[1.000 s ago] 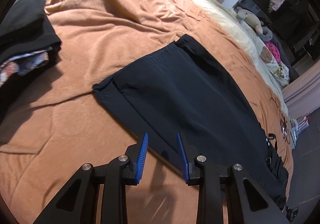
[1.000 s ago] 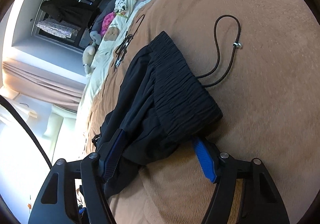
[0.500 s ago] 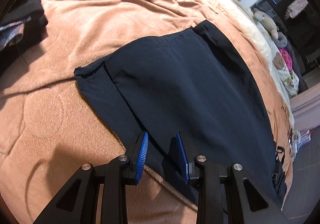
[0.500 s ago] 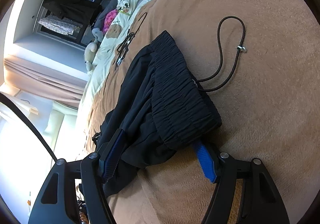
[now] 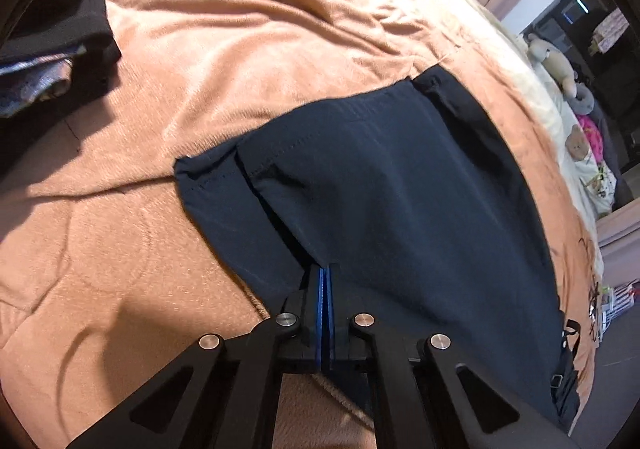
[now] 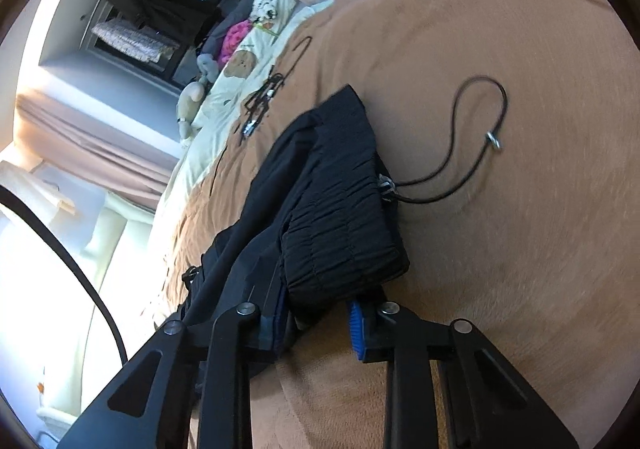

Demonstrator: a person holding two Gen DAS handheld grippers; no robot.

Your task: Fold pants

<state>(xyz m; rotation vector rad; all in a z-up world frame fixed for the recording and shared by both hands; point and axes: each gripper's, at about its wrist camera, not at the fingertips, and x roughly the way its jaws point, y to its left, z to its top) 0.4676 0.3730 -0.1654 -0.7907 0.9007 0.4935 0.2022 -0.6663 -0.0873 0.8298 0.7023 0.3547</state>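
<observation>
From the left wrist, the dark navy cloth pants [image 5: 400, 201] lie flat on the soft orange blanket [image 5: 240, 49]. The left gripper [image 5: 325, 277] has just pinched shut on their near edge. From the right wrist, the right gripper [image 6: 320, 313] has just squeezed the ruffled black waistband [image 6: 340, 225]. Both ends look held, so lifting together comes next. No writing shows.

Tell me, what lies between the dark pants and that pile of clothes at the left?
Only bare orange blanket, wrinkled, between the pants and the pile; the left wrist view shows it.
</observation>
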